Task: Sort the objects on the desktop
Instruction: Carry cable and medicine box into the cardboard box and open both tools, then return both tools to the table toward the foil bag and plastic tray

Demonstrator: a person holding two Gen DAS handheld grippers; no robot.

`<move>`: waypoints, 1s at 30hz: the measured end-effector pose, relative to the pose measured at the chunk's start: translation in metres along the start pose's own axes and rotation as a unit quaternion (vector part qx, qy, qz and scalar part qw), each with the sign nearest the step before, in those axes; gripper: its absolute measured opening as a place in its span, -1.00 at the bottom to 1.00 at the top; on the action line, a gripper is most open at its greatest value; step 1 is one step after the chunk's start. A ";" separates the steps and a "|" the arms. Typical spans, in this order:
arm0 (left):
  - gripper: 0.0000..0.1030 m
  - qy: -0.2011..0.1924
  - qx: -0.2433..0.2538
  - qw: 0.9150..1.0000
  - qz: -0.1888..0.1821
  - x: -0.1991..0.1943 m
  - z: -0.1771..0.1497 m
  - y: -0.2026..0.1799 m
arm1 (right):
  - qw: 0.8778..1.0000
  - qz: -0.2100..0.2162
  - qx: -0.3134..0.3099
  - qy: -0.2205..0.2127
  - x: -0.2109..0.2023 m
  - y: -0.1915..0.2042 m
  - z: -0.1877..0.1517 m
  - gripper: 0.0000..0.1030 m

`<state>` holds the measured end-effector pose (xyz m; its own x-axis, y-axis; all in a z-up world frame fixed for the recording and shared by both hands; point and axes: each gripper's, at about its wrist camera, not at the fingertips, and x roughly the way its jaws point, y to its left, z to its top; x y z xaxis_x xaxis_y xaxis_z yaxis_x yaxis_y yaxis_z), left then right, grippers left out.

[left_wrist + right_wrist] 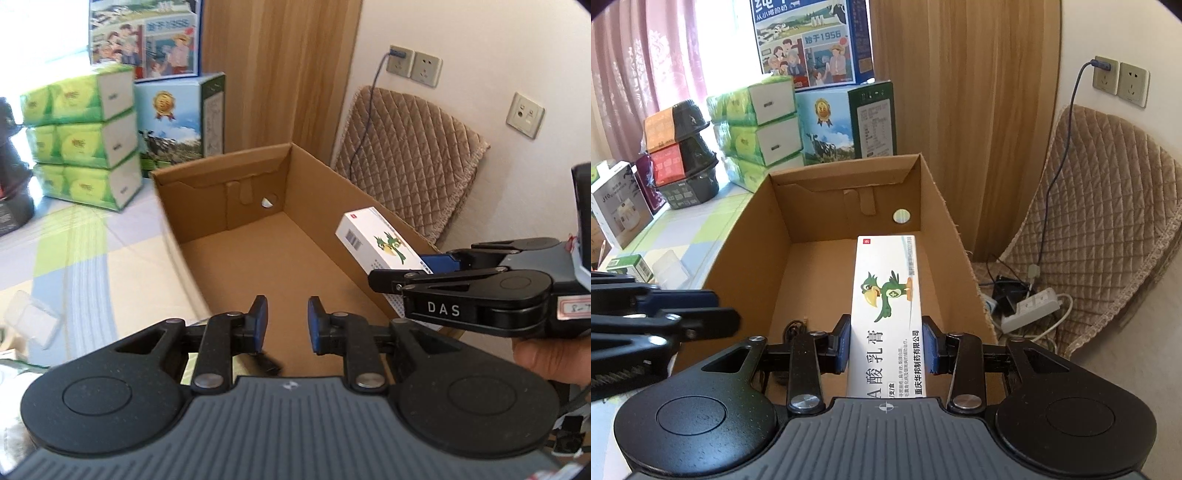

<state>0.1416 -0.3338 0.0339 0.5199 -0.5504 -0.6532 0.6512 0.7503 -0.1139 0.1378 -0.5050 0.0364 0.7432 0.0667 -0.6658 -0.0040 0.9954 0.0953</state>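
An open cardboard box (221,184) (820,221) stands on the checked tablecloth. My right gripper (886,347) (410,269) is shut on a long white medicine box with a green bird print (886,295) (380,240), held above the right side of the carton's inside and pointing at its far wall. My left gripper (286,321) (720,312) is open with nothing between its fingers, hovering over the carton's near end. A small black item (267,363) (792,328) lies on the carton floor near the front.
Green tissue packs (757,125), milk cartons (846,122) and stacked noodle bowls (683,147) line the back of the table. A clear plastic case (31,319) lies left of the carton. To the right are a quilted chair cushion (1108,221) and a power strip (1030,308) on the floor.
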 end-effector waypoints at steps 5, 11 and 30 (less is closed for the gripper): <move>-0.46 -0.006 0.005 1.000 0.024 -0.027 -0.004 0.008 | 1.000 0.007 0.011 -0.028 -0.015 0.006 0.004 0.37; -0.30 -0.003 0.013 0.998 0.059 -0.067 -0.014 0.018 | 0.999 0.019 0.007 -0.038 -0.040 0.023 0.008 0.39; 0.76 -0.037 -0.023 0.987 0.154 -0.183 -0.066 0.102 | 0.992 0.092 -0.054 -0.075 -0.112 0.137 -0.002 0.84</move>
<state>0.0765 -0.1322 0.0920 0.7299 -0.3177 -0.6053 0.4305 0.9014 0.0459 0.0531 -0.3756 0.1226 0.8140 0.2443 -0.5269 -0.2136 0.9696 0.1196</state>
